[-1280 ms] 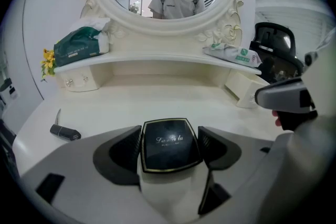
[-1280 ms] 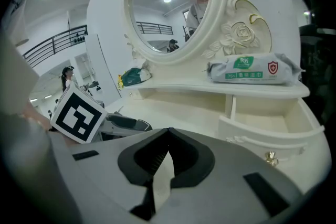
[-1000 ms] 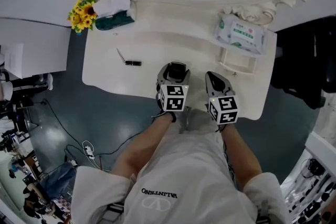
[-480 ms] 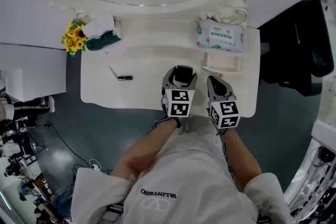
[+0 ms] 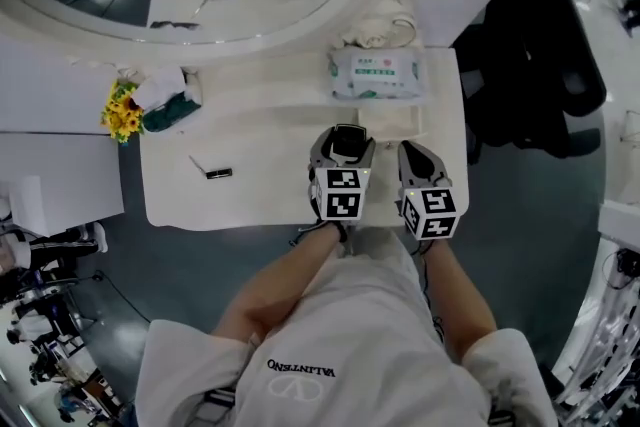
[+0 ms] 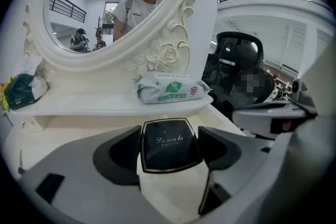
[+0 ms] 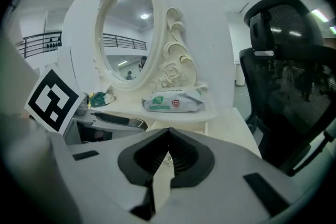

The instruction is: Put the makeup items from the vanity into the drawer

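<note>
Centrally, a black compact (image 6: 168, 143) sits clamped between the jaws of the left gripper (image 5: 345, 146), the pads pressing its two opposite side edges. It is squarish with rounded corners, has a thin gold border and carries pale cursive lettering on a glossy lid. It is held level, just above the right-hand part of the white vanity (image 5: 250, 190), in front of the raised shelf.

The compact is probably light and rigid, with a slick lid. The side edges, where it is gripped now, seem the safest hold. It likely has a hinged lid and fragile contents, so a drop could crack it.

The right gripper (image 7: 168, 155) is just beside the left one, its jaws together with nothing between them.

A pack of wet wipes (image 6: 170, 87) lies on the shelf beyond, below an oval mirror (image 6: 105, 2) in a carved frame. A small black tube (image 5: 219, 173) lies well apart on the tabletop's left. Sunflowers (image 5: 122, 110) stand at the shelf's far left.
</note>
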{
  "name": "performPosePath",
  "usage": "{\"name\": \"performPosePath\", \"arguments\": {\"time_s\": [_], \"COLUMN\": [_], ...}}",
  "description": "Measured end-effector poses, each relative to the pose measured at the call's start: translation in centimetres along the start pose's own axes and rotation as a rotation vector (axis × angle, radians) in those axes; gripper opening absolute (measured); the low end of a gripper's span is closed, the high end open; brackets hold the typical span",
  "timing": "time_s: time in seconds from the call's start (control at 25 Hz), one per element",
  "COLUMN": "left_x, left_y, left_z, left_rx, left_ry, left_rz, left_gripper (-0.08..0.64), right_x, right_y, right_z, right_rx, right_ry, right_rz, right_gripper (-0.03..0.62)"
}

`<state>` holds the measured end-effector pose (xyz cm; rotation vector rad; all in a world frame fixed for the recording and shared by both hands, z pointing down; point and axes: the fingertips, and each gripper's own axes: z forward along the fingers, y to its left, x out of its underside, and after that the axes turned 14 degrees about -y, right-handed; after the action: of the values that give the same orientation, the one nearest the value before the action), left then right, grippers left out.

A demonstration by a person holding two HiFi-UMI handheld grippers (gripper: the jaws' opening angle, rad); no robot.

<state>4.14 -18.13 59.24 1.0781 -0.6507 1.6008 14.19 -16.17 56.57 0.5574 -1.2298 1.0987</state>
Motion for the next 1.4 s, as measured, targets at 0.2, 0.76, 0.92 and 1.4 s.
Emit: {"name": "performPosePath", "arguments": {"time_s": [0.2,0.76,0.92,1.4], "left_x": [-1.0,-1.6,-1.4,-0.9], "left_y": [-2.3,-5.0,-5.4,-5.8], "left_z": [1.3,4.3,5.3,6.2], "left_rx": [0.023,0.029,0.021,-0.013], "left_ry": [-0.009,-0.008,0.007,0.03], "left_rz": [0.006,0.033,0.036,0.021], "left_gripper": [0.336,0.336,0.336,0.336], "right_x": [-0.6,-1.5,-1.4,-0.2], "right_y": [-2.2,-3.4,-4.0,-5.7], "right_z": [-0.2,2.7,3.3,4.1], "right_rx": [0.035,0.025,0.024,0.04], "right_ry": [-0.017,-0.03,-0.018,0.009], "right_rz": [0.011,-0.02,-0.05,-0.03], "right_gripper": [0.012,0.012,0.012,0.012]}}
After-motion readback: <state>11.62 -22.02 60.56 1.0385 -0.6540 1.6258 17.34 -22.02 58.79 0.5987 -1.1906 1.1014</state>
